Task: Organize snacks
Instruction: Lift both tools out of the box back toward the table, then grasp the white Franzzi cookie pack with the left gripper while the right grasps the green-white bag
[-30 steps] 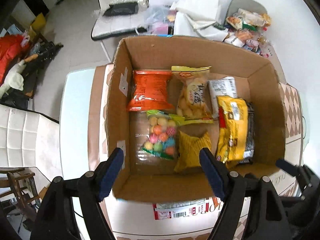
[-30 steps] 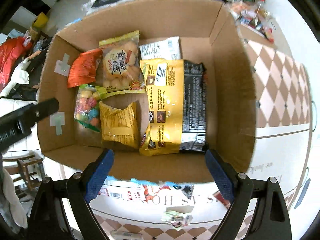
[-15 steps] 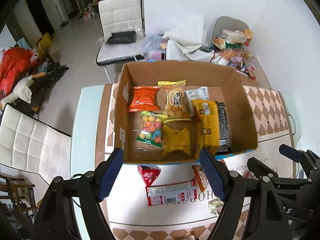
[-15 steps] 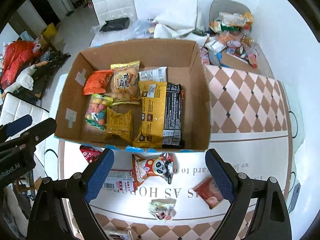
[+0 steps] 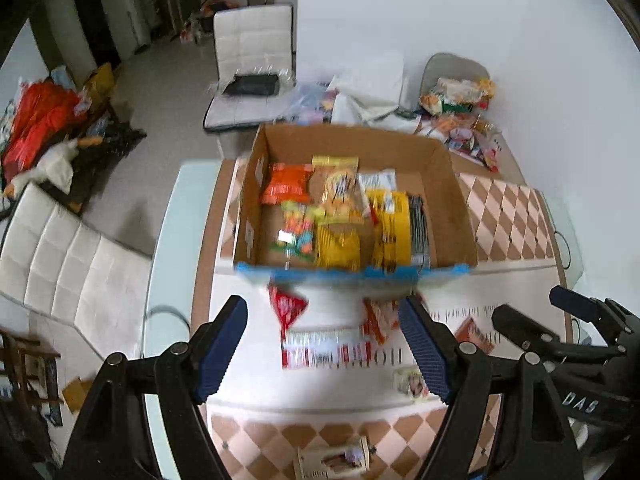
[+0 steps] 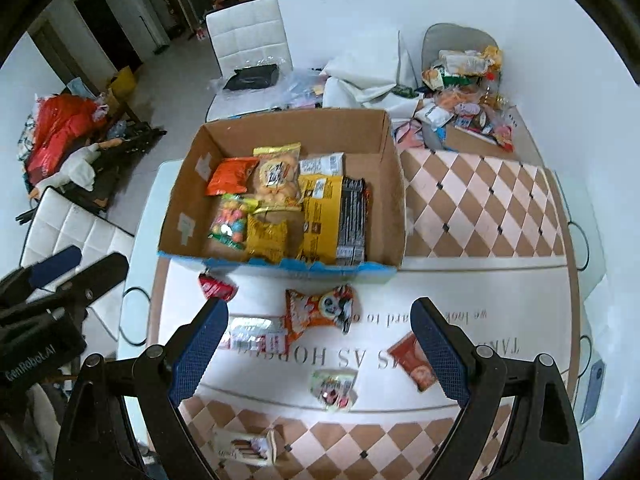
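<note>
My left gripper (image 5: 322,350) and right gripper (image 6: 318,346) both point steeply down, jaws spread and empty, right at three o'clock of left.

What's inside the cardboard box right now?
The cardboard box holds an orange bag, a puff bag, a candy bag, a small yellow bag, a big yellow pack and a white packet, partly covered. Anything beneath is hidden.

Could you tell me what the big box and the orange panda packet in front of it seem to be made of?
The box looks like matte brown corrugated cardboard, with taped patches inside. The panda packet seems to be glossy printed plastic film, crinkled with crimped ends, though foil lining can't be ruled out.
</note>
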Available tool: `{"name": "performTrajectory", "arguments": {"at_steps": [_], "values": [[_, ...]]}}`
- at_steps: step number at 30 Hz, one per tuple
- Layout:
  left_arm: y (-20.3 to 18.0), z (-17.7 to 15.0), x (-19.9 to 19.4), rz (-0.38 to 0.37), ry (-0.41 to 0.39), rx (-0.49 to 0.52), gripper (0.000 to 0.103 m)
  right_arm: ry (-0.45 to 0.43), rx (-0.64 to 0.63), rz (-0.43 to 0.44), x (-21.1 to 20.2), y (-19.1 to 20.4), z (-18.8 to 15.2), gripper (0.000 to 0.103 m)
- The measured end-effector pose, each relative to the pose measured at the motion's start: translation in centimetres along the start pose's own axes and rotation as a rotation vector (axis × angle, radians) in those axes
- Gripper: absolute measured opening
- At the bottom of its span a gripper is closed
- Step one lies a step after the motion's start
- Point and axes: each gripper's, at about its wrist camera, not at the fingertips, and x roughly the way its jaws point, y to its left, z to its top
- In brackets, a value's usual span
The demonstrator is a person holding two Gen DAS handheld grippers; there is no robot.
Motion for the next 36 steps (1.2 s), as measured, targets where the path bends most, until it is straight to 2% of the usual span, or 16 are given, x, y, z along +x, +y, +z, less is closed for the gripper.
{"name": "performTrajectory", "arguments": {"at_steps": [2, 6, 13, 17, 19, 24, 27, 32, 36], "values": [[0.2, -1.9, 1.1, -0.002, 0.059, -0.022, 0.077, 0.039, 0.007, 0.015, 0.5, -0.4, -1.3, 0.095], [0.6, -7.1, 5.1, -0.023, 0.248, -0.072, 0.077, 0.135, 0.01, 0.025, 2.9, -1.4, -4.1, 0.095], [1.1, -16.3, 12.0, -0.039, 0.545, -0.154, 0.077, 0.349, 0.022, 0.024, 9.2, -3.5, -10.7, 0.095], [1.6, -19.4, 14.4, -0.044, 0.616, -0.208, 0.077, 0.439, 0.022, 0.033, 12.1, -4.1, -13.5, 0.095], [2.7, -20.6, 14.9, -0.096, 0.663, -0.322, 0.077, 0.479, 0.011, 0.042, 13.2, -4.2, -14.7, 0.095], [6.5, -25.3, 15.8, -0.227, 0.753, -0.826, 0.077, 0.504, 0.0, 0.037, 14.5, -5.0, -15.8, 0.095], [6.7, -27.3, 16.8, -0.293, 0.772, -1.061, 0.077, 0.512, -0.006, 0.042, 15.2, -5.1, -16.0, 0.095], [5.6, -27.5, 18.9, -0.293, 0.792, -1.212, 0.077, 0.51, -0.024, 0.05, 16.3, -4.8, -16.1, 0.095], [5.4, -27.4, 19.7, -0.223, 0.778, -1.243, 0.077, 0.501, -0.012, 0.053, 16.5, -5.5, -15.9, 0.095]]}}
